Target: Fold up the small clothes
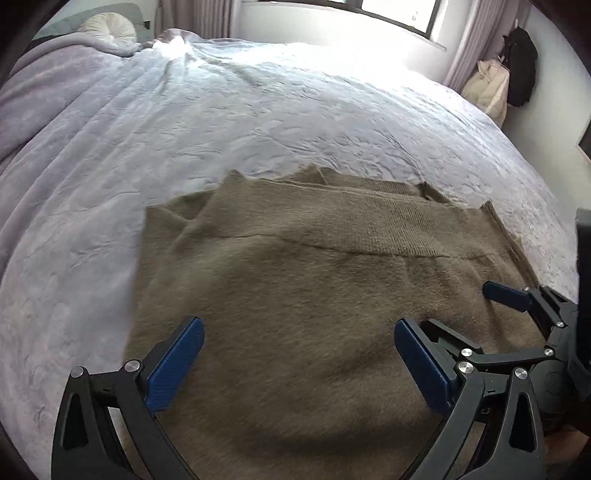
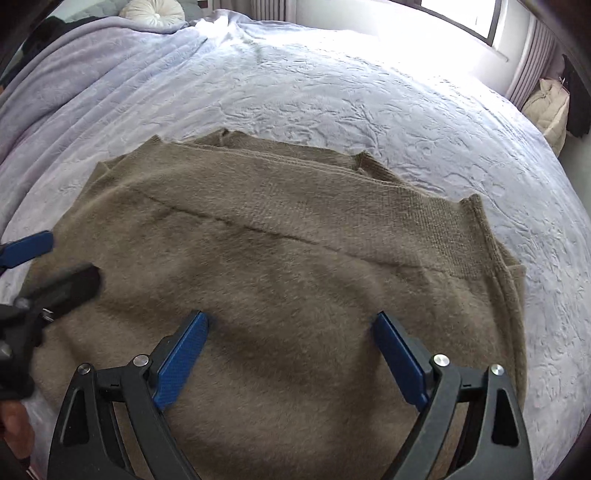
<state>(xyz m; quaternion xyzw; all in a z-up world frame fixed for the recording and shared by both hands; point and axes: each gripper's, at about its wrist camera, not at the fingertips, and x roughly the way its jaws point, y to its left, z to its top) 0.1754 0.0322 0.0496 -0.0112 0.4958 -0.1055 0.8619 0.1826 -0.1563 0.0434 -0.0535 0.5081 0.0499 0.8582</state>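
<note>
One wide bed filled both views, covered by a pale lavender quilted bedspread stamped with a raised leafy pattern, its surface lightly rumpled and washed out by glare from the window behind it. Along the far left edge lay a plusher, ribbed blanket in the same lilac tone, bunched in soft ridges below a round, pleated cream cushion with a button centre. On the near part of the bedspread, spread flat, lay the brown knitted garment, a taupe piece with a fuzzy, brushed nap over most of its body and a band of coarser, visibly ribbed knit folded across its far side; a shallow crease ran diagonally between the two textures, and its far edge ended in uneven pointed corners. By the right wall some dark and cream clothes hung beside a pleated curtain. The left gripper hovered over the near fuzzy part of the garment with its flat, blue, finely textured pads spread wide and nothing between them; whether the tips touched the fabric was unclear. The right gripper, just beside it to the right, was likewise spread wide and empty above the nap, its black angular linkage studded with small silver pins.
</note>
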